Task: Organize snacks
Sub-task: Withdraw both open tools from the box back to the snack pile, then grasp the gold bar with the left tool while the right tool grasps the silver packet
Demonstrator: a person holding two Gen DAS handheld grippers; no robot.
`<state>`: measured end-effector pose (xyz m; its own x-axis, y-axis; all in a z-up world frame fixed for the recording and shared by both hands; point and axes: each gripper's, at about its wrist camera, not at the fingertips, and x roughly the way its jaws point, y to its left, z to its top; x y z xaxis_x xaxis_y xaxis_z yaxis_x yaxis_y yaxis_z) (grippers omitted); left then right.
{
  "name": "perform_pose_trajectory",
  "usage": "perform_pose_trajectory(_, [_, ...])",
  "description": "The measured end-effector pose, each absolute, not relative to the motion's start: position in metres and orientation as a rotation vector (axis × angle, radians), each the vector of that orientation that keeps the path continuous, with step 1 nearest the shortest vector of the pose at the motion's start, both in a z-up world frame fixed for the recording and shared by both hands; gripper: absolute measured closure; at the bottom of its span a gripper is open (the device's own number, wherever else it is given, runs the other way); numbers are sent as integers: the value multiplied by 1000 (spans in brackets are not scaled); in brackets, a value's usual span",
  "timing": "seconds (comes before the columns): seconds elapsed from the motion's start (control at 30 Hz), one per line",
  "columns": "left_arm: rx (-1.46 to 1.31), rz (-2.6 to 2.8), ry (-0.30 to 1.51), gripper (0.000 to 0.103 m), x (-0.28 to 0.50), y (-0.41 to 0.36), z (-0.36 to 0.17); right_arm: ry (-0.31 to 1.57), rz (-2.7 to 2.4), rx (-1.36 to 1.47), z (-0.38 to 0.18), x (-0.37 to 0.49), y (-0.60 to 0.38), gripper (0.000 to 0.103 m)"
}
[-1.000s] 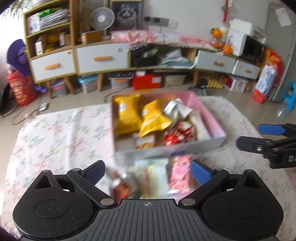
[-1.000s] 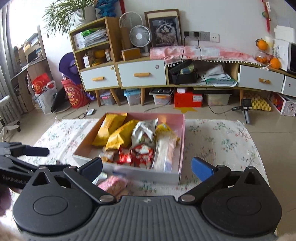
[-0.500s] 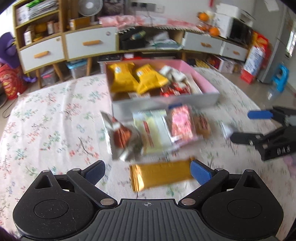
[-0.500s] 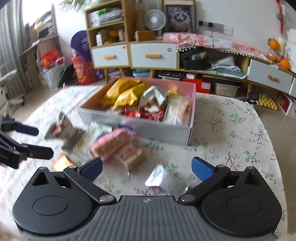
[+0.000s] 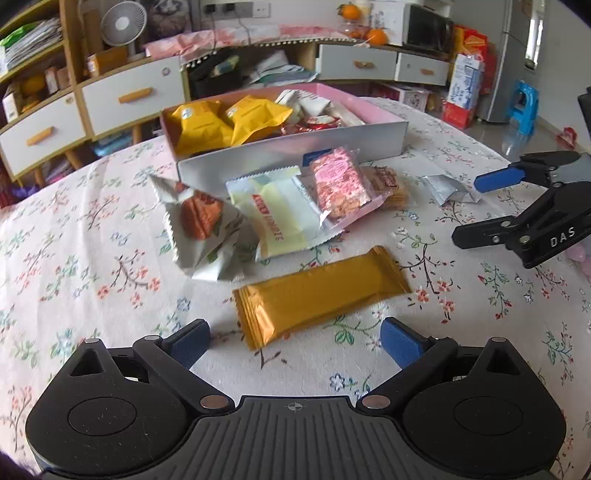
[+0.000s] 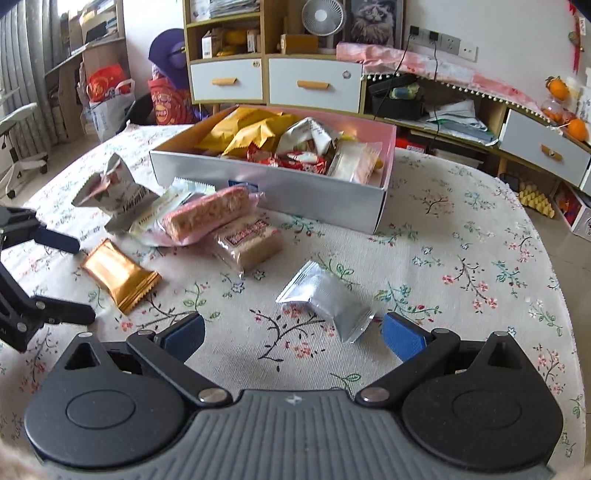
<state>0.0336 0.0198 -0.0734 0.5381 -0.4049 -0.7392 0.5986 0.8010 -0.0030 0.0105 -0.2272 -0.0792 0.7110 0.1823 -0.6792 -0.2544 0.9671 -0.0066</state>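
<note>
A pink-lined white box (image 5: pixel 288 157) (image 6: pixel 295 188) holds yellow bags and several other snacks. Loose snacks lie in front of it: a gold bar (image 5: pixel 321 295) (image 6: pixel 120 273), a white bag with a nut picture (image 5: pixel 199 229), a pale yellow pack (image 5: pixel 277 214), a pink cereal bar (image 5: pixel 340 182) (image 6: pixel 207 214), a brown biscuit pack (image 6: pixel 247 240) and a silver packet (image 6: pixel 325 299) (image 5: pixel 447 190). My left gripper (image 5: pixel 295 341) is open, just short of the gold bar. My right gripper (image 6: pixel 293 336) is open, with the silver packet just ahead near its right finger.
The table wears a floral cloth (image 5: pixel 92 266). Behind it stand low cabinets with white drawers (image 6: pixel 314 85), a shelf unit with a fan (image 6: pixel 321 16), and cluttered floor items. Bare cloth lies at the right side of the table (image 6: pixel 480 258).
Both grippers have dropped lower and closer over the table. The loose snacks in front of the box now fill the view, with the gold bar and silver packet near the fingers.
</note>
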Motion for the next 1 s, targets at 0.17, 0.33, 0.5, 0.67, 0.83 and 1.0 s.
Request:
perform_pose_trajectory(0.17, [270, -664, 809, 6, 34, 14, -71, 750, 239, -108, -82, 14, -228, 1])
perform_pose_trajectory(0.33, [301, -784, 846, 8, 22, 6, -68, 749, 231, -104, -82, 17, -232, 1])
perform_pose_trajectory(0.5, [402, -832, 813, 8, 10, -3, -57, 756, 220, -103, -83, 18, -234, 1])
perform_pose_trajectory(0.67, [386, -773, 785, 19, 23, -6, -52, 760, 224, -109, -84, 20, -235, 2])
perform_pose_trajectory(0.83, [364, -740, 825, 41, 43, -14, -56, 760, 224, -119, -84, 27, -236, 2])
perform_pose_trajectory(1.0, [354, -729, 832, 46, 49, -23, -57, 765, 221, -98, -83, 34, -240, 6])
